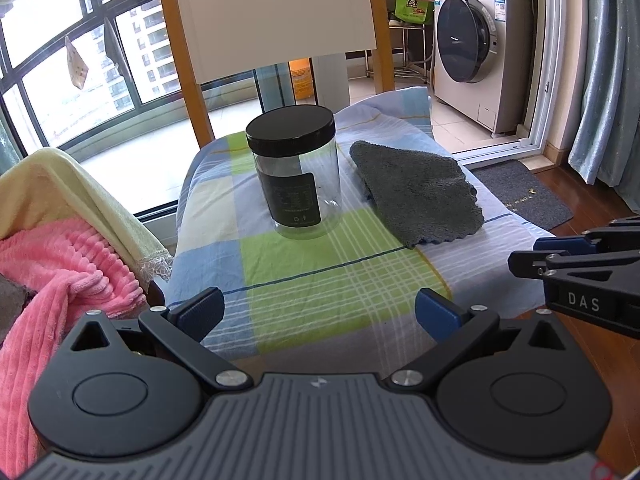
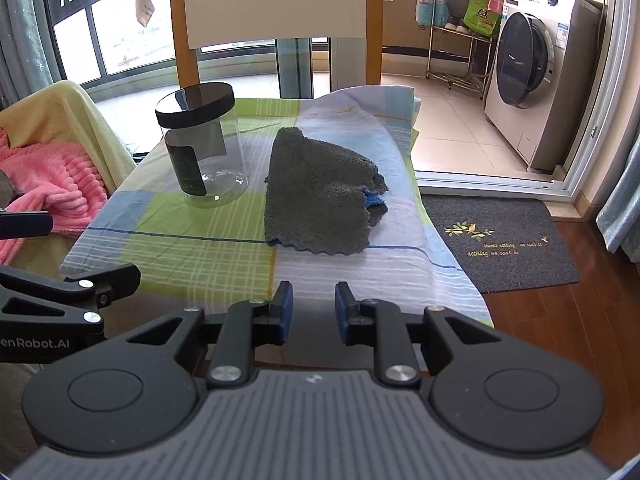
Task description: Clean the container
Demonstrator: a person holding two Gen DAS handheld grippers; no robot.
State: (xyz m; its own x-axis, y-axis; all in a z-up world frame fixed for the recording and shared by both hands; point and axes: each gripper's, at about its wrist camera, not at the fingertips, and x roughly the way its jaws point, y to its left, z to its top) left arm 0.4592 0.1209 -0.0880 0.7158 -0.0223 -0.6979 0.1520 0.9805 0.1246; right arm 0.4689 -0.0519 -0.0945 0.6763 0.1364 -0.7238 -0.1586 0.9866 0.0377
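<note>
jar upright ahead of spread left gripper, right gripper narrowly parted, empty

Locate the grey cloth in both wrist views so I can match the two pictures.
Left wrist view: the grey cloth lies right of centre on the checked sheet, right of the clear jar.
Right wrist view: the grey cloth lies near centre, again right of the clear jar.
Shared landmark: the washing machine at upper right in both.
</note>
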